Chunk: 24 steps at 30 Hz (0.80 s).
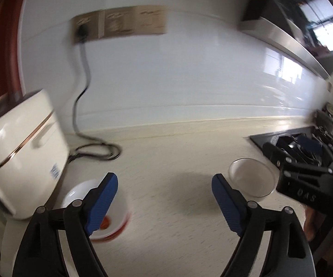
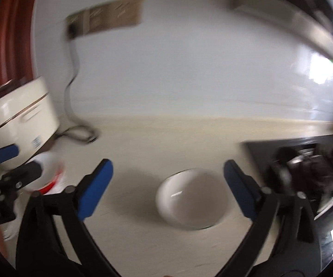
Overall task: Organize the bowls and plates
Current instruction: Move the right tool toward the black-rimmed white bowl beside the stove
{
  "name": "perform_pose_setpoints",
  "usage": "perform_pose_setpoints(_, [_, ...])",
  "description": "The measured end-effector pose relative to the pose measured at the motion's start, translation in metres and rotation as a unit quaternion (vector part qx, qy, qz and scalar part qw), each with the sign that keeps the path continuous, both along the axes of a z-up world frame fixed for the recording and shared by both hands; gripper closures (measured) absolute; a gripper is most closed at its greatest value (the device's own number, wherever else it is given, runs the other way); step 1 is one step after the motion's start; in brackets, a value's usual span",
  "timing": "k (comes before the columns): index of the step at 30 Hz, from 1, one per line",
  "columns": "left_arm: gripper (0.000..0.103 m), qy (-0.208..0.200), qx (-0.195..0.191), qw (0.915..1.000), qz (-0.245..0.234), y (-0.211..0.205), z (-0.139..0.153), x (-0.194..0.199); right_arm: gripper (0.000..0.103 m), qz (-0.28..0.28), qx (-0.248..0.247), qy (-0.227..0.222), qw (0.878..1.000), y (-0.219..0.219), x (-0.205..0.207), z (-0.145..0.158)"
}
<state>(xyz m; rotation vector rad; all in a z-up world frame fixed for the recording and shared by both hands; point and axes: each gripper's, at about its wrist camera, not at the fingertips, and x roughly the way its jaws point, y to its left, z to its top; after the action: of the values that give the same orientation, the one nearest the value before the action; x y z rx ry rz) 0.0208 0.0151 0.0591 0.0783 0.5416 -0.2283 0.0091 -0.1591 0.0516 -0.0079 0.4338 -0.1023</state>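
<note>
A white bowl with red trim [image 1: 111, 217] sits on the cream counter beside the rice cooker; my left gripper [image 1: 164, 184] is open above the counter, its left finger over that bowl. A plain white bowl [image 2: 191, 203] sits further right, under my open right gripper [image 2: 167, 173], between its fingers but below them. The plain bowl also shows in the left wrist view [image 1: 251, 176], with the right gripper's black body beside it. The red-trimmed bowl shows in the right wrist view [image 2: 49, 173], partly hidden by the left gripper.
A cream rice cooker [image 1: 19, 152] stands at the left, its black cord [image 1: 92, 150] coiled on the counter and plugged into a wall socket [image 1: 81, 28]. A black stove top [image 2: 304, 161] lies at the right. The white tiled wall is behind. Both views are motion-blurred.
</note>
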Motion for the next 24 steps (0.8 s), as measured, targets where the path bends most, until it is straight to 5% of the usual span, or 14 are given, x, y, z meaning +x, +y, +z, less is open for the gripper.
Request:
perform_pose_setpoints(7, [0.013, -0.018, 0.016, 0.9993, -0.029, -0.052, -0.012, 0.015, 0.000, -0.037, 0.047, -0.015, 0.998, -0.065, 0.000, -0.012])
perform_pose_setpoints(12, [0.013, 0.027, -0.032, 0.9969, -0.067, -0.075, -0.029, 0.044, 0.000, -0.041, 0.039, 0.025, 0.998, -0.082, 0.006, -0.026])
perform_pose_setpoints(18, [0.014, 0.079, -0.091, 0.9865, -0.111, -0.089, -0.050, 0.074, 0.000, -0.025, 0.095, 0.053, 0.994, -0.097, 0.012, -0.046])
perform_pose_setpoints(24, [0.040, 0.136, -0.111, 0.9763, -0.127, -0.092, -0.075, 0.088, 0.000, -0.024, 0.072, 0.060, 0.995, -0.096, 0.020, -0.053])
